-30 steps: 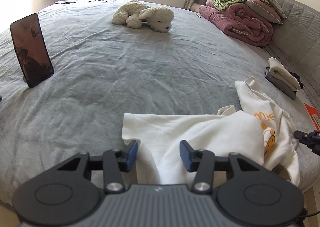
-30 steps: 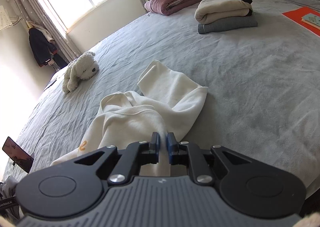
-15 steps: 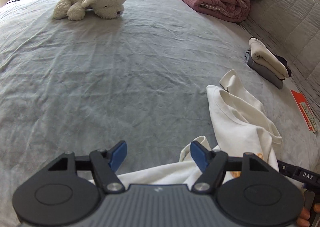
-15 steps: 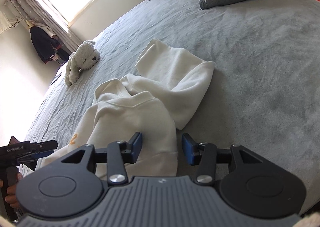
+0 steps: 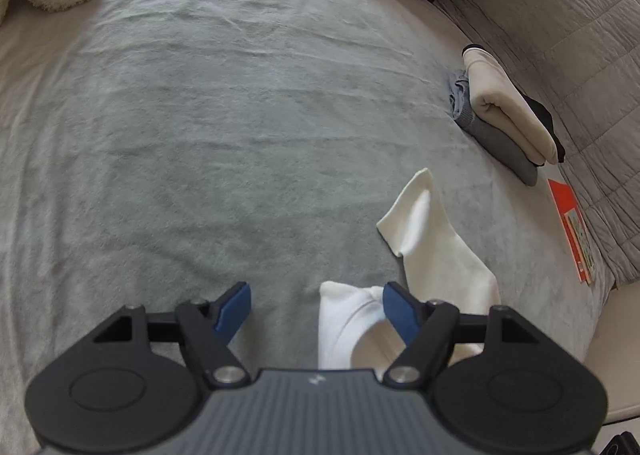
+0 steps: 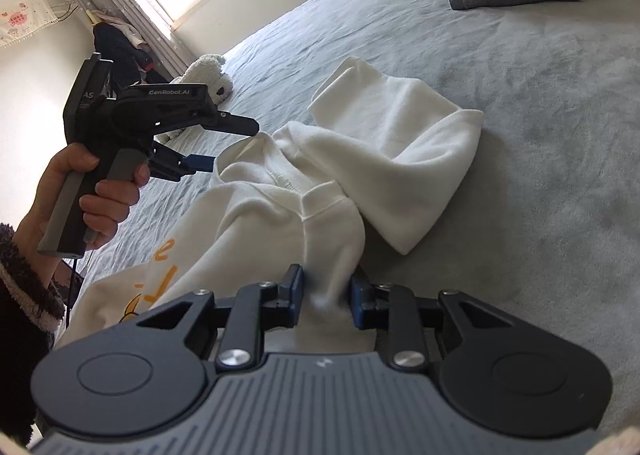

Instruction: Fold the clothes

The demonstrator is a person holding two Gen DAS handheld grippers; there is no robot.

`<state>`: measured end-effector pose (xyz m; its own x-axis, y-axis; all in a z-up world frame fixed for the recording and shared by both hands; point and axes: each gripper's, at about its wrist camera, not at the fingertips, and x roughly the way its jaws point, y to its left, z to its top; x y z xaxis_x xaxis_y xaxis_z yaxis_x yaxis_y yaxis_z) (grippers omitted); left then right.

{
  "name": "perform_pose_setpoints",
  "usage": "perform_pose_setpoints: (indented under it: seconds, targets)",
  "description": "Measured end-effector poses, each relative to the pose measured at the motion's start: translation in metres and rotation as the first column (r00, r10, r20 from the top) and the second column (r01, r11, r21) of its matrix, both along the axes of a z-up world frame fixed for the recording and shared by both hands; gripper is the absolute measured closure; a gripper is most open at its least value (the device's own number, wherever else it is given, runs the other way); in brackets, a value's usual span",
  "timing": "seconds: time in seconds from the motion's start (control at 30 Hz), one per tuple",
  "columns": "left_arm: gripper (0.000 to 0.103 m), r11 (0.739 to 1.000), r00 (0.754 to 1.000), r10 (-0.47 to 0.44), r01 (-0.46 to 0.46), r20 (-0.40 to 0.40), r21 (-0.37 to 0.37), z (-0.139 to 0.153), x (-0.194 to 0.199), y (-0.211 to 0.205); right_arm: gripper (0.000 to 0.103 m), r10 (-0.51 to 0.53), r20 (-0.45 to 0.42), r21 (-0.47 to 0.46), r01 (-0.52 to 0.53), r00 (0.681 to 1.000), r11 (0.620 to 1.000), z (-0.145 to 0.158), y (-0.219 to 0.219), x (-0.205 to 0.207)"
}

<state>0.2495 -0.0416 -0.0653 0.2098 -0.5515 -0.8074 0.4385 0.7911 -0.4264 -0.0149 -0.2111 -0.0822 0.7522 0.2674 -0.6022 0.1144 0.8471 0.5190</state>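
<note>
Closing on a fold of the white sweatshirt (image 6: pixel 320 215), the right tongs (image 6: pixel 325 297) face the spread, empty left tongs (image 6: pixel 236 143) marked "GenRobot.AI".

A white sweatshirt (image 6: pixel 280 215) with orange lettering on its front lies crumpled on the grey bedspread (image 6: pixel 540 115), 1 sleeve (image 6: pixel 400 151) thrown out flat toward the bed's middle with its cuff end open, the collar bunched up beside it, and another fold drawn up toward the near edge.
</note>
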Motion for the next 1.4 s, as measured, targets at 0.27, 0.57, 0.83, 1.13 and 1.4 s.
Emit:
perform_pose_setpoints:
  seconds: [0.27,0.57,0.83,1.13,1.4]
  targets:
    - [0.042,0.986,0.991,-0.134,0.132,0.020,0.103,-0.003,0.000,-0.038,0.075,0.004,0.009,0.068,-0.005,1.000,0.998,-0.002,-0.001,0.000]
    - [0.089,0.981,0.996,-0.072,0.063,0.042,0.184,0.011,-0.026,-0.040,0.092,0.007,0.033,0.071,-0.009,0.999,0.997,0.009,0.009,-0.008]
    - [0.090,0.970,0.976,0.164,-0.186,0.144,0.156,0.056,-0.060,0.018,0.094,-0.040,0.075,0.054,0.036,0.996,0.998,0.031,0.009,-0.022]
    - [0.091,0.931,0.918,0.332,-0.356,0.218,0.080,0.108,-0.115,0.122,0.095,-0.004,0.149,0.007,0.003,0.989,1.000,0.065,0.034,-0.026]
    - [0.093,0.914,0.903,0.380,-0.400,0.203,0.068,0.101,-0.176,0.189,0.095,0.048,0.169,-0.048,-0.040,0.984,0.998,0.080,0.063,-0.028]
